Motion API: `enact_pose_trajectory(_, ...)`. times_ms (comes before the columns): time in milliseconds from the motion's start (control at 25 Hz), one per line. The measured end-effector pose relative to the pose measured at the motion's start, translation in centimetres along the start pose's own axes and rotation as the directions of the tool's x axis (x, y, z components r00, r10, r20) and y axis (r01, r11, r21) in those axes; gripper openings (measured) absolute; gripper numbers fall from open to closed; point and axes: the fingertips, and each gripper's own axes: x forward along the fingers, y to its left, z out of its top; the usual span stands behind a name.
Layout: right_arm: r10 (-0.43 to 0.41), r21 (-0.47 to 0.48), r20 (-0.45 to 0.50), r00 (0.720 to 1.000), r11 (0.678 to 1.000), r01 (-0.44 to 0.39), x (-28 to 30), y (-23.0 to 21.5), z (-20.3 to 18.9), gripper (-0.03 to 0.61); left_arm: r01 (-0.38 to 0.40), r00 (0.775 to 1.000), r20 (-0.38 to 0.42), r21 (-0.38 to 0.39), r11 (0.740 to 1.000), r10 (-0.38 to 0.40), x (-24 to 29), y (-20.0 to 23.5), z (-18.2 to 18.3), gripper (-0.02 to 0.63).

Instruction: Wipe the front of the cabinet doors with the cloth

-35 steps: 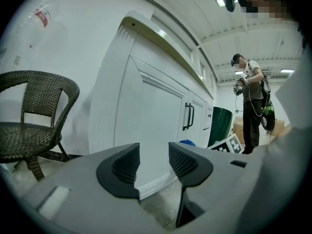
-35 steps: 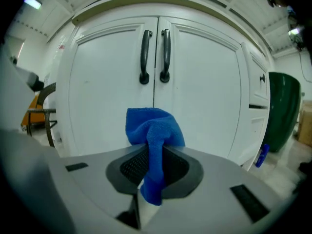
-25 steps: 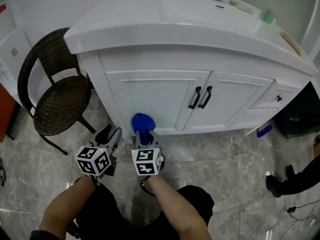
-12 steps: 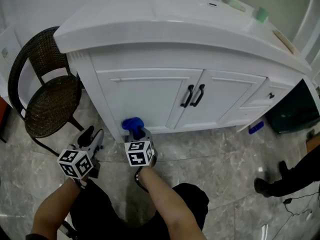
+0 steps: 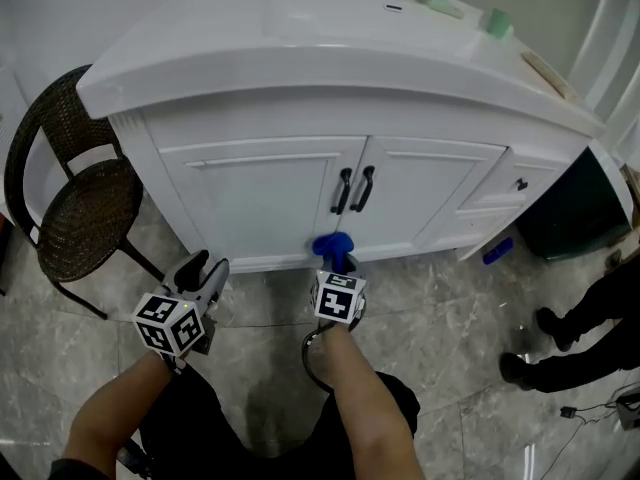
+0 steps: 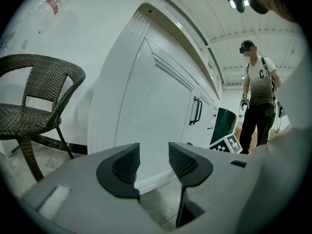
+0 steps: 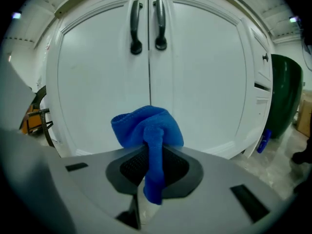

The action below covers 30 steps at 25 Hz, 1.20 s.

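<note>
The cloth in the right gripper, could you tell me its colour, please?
Bright blue cloth; clearest in the right gripper view.

The right tongs [image 7: 153, 164] are clamped on a blue cloth [image 7: 146, 126], which bunches above the jaws and hangs down between them. Straight ahead stand the white cabinet doors [image 7: 200, 82], their two black handles [image 7: 135, 27] side by side near the top. A green bin [image 7: 283, 96] stands at the far right.

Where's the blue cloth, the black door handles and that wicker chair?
blue cloth [image 7: 146, 126], right gripper view, its bunched top.
door handles [image 5: 343, 192], head view, the left-hand handle's bar.
wicker chair [image 5: 85, 223], head view, its seat.
</note>
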Motion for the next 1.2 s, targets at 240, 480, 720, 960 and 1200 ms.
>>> enact_pose_trajectory(240, 0.042, -0.017, -0.011, 0.999, 0.999, -0.042, -0.4, 1.8, -1.2, 0.049, -0.038, 0.999, -0.005, 0.049, 0.998, 0.039, 1.1, 0.4, -0.1, 0.190)
enact_pose_trajectory(480, 0.286, -0.055, -0.075, 0.955, 0.955, -0.291, -0.8, 14.7, -4.3, 0.049, -0.098, 0.995, 0.002, 0.049, 0.994, 0.098, -0.2, 3.4, 0.0, 0.190)
enact_pose_trajectory(720, 0.474, -0.102, -0.147, 0.868, 0.866, -0.490, 0.5, 27.0, -8.0, 0.049, -0.102, 0.995, -0.009, 0.067, 0.993, 0.103, -4.3, 5.3, -0.4, 0.190)
enact_pose_trajectory(960, 0.478, -0.150, -0.271, 0.836, 0.836, -0.527, 3.4, 28.7, -11.2, 0.049, -0.099, 0.995, -0.009, 0.053, 0.994, 0.100, -6.6, 6.6, -0.8, 0.190)
enact_pose_trajectory(1200, 0.328, -0.166, -0.282, 0.901, 0.909, -0.383, 5.5, 19.2, -10.3, 0.049, -0.078, 0.997, -0.019, 0.087, 0.993, 0.080, -4.9, 5.4, -1.2, 0.190)
